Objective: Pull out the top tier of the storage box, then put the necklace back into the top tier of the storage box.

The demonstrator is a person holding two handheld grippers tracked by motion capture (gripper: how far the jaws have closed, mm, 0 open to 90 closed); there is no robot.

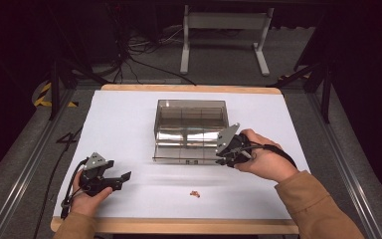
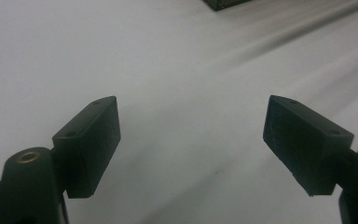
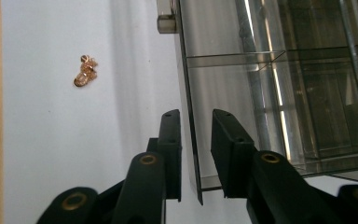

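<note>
**Right gripper straddles the front wall of the clear box**

A smoky, see-through box with inner dividers stands at the middle of the white table. The right gripper is at the box's near right corner. In the right gripper view, the thin front wall of the box runs up between the two black jaws: one jaw is outside the box, the other inside it. The jaws are slightly apart. A narrow gap shows on each side of the wall, so the pads do not press on it.

A small coppery trinket lies on the table in front of the box, near the table's front edge and apart from both grippers. In the right gripper view the trinket lies well off to the outer side of the jaws.

The left gripper is at the near left of the table, well apart from the box. Its jaws stand wide apart over bare white surface with nothing between them.
</note>
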